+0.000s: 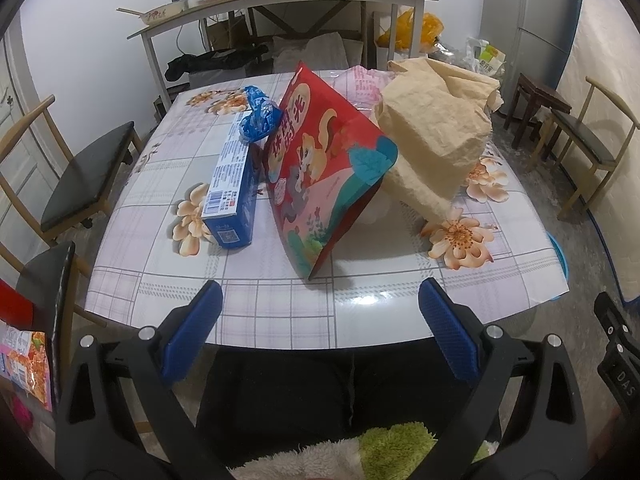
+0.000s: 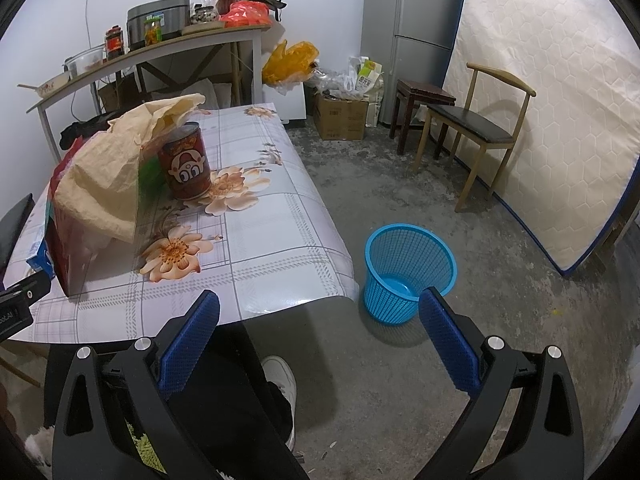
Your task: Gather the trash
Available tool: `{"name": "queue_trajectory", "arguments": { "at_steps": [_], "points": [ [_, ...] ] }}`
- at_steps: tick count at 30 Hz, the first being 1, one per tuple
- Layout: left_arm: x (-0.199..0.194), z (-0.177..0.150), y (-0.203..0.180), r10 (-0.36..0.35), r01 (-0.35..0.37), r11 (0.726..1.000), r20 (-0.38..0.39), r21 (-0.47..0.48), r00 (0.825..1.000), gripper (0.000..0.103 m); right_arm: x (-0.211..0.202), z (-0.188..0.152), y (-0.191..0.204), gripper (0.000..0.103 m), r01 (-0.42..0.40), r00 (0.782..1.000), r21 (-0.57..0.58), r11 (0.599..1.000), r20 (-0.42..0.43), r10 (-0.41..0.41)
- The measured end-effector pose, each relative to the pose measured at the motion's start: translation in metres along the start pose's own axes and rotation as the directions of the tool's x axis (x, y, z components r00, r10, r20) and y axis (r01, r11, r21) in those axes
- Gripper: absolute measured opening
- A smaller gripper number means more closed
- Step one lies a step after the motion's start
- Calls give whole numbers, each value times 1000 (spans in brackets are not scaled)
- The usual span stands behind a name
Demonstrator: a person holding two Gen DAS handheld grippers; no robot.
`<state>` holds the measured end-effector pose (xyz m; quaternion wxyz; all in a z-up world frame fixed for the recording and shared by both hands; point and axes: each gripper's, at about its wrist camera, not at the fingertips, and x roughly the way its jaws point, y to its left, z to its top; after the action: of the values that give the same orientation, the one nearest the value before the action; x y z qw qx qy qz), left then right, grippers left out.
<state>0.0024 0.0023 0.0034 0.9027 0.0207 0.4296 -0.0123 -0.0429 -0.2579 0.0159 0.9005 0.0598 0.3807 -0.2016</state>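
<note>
- Over the near edge of the table [image 1: 280, 312], the left gripper [image 1: 320, 332] hovers with its blue-padded fingers [image 1: 192, 332] spread wide apart and nothing between them, pointing toward the trash heaped on the tabletop.
- Off the table's near right corner, the right gripper [image 2: 318, 344] also hangs with fingers apart and empty, aimed past the corner toward the floor.
- On the table's flowered, plaid tablecloth, a red snack bag [image 1: 320, 176] printed with squirrels stands tilted near the middle.
- Just left of the red snack bag lies a long blue carton [image 1: 234, 184], with a crumpled blue wrapper [image 1: 258, 114] at its far end.
- Right of the red bag, and leaning against it, sits a crumpled tan paper bag [image 1: 436, 140].
- Behind the tan bag, the right wrist view shows a dark red can [image 2: 185, 162] with a cartoon face, standing upright on the table.
- On the concrete floor just beyond the table's near right corner stands an empty blue mesh wastebasket [image 2: 408, 272].
- Beyond the table are a shelf table [image 2: 160, 48] with jars and a cooker, a grey refrigerator [image 2: 412, 36], a wooden chair [image 2: 476, 132] and a mattress [image 2: 560, 120] leaning on the wall.
</note>
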Motion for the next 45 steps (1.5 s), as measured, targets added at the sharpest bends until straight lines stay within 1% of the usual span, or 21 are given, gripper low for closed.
{"name": "queue_trajectory", "arguments": {
  "at_steps": [25, 32, 37, 40, 42, 45],
  "points": [
    [4, -4, 2, 1, -1, 1000, -6, 0, 1000, 94, 3, -5, 1, 97, -3, 1000, 9, 1000, -7, 3],
    [12, -9, 5, 0, 0, 1000, -11, -2, 1000, 94, 5, -3, 1, 97, 4, 1000, 11, 1000, -13, -4],
    [14, -7, 9, 1, -1, 1000, 14, -2, 1000, 94, 8, -1, 6, 97, 3, 1000, -2, 1000, -16, -3],
    [10, -3, 11, -8, 9, 1000, 54, -1, 999, 94, 11, 3, 9, 97, -2, 1000, -18, 1000, -8, 2],
    [7, 0, 13, -28, 27, 1000, 82, 7, 996, 94, 11, 8, 12, 97, -7, 1000, -31, 1000, 7, 8],
    [6, 3, 15, -69, 68, 998, 105, 20, 992, 95, 7, 17, 18, 97, -9, 998, -64, 998, 59, 12]
  ]
}}
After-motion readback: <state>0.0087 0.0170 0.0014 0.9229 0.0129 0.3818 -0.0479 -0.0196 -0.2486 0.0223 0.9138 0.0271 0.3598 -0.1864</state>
